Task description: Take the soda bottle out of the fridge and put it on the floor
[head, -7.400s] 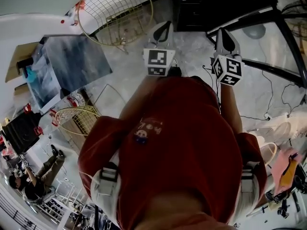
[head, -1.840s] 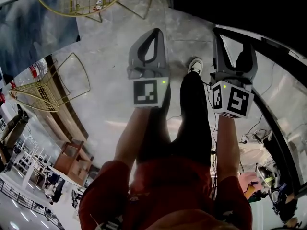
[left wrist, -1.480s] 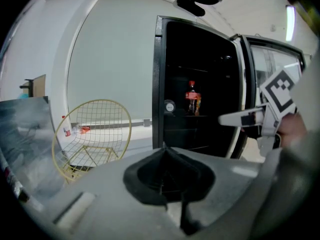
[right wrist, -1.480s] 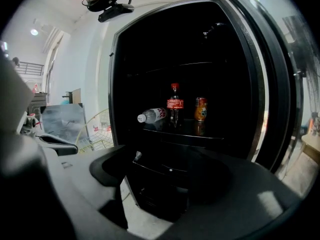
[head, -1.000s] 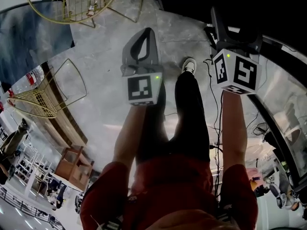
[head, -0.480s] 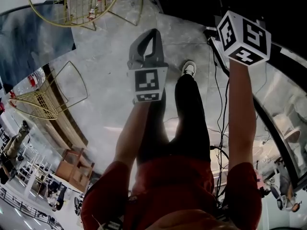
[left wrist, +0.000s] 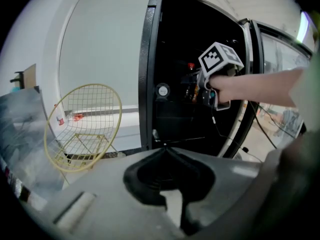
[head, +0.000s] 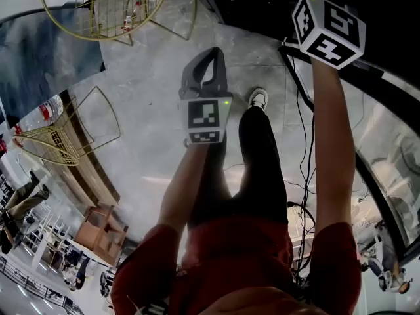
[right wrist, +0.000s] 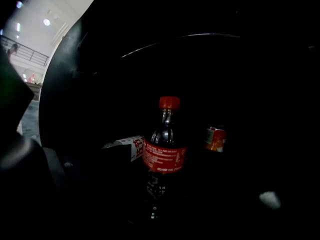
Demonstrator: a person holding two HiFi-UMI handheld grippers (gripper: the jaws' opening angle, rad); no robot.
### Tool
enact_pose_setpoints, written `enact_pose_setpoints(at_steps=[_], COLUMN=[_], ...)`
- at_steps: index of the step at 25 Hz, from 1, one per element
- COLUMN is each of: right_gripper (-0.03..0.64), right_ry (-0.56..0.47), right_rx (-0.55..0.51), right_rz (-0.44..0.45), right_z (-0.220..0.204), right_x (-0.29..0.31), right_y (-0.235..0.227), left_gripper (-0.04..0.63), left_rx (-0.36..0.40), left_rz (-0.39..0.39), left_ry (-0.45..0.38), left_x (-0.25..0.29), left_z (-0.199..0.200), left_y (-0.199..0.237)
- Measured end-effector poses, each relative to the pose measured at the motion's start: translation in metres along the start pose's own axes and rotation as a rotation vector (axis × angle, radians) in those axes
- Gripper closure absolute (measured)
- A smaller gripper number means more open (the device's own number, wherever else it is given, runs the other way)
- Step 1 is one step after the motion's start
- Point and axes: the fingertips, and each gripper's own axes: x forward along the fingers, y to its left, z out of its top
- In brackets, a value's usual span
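Soda bottle now before right gripper

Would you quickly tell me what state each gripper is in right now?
Left gripper: closed, holding nothing.
Right gripper: cannot be told, its jaws are lost in the dark fridge.

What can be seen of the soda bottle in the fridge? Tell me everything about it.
The soda bottle is clear plastic with dark liquid, a red cap and a red label whose white print is too small to read. It stands upright, capped, inside the dark fridge. A white-labelled container lies at its left; an orange can stands at its right. Its base is lost in shadow, so what touches it cannot be told.
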Motion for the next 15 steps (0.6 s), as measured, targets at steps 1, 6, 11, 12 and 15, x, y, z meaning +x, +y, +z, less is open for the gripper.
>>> enact_pose_setpoints(at_steps=[1, 6, 11, 12, 15], right_gripper=[0.275, 0.275, 0.276, 0.276, 0.276], right_ry=[0.003, 0.014, 0.019, 0.018, 0.016], right_rx=[-0.01, -0.01, -0.036, -0.038, -0.019], right_rz=[-0.001, -0.002, 0.008, 0.008, 0.003], right_z=[0.0, 0.0, -0.002, -0.003, -0.003], right_x=[0.003, 0.017, 0.023, 0.023, 0.025], right_y=[0.0, -0.004, -0.008, -0.009, -0.011], left_gripper=[0.595, 0.595, 0.595, 0.595, 0.595], left_rx=[-0.011, -0.021, -0.072, -0.073, -0.068], left_rz=[0.001, -0.009, 0.025, 0.027, 0.027], left_ry=[0.003, 0.027, 0.042, 0.043, 0.041], left_x=[-0.001, -0.002, -0.004, -0.004, -0.005], left_z=[-0.002, -0.015, -0.024, -0.025, -0.024], left_y=[-0.001, -0.007, -0.001, 0.0, 0.001])
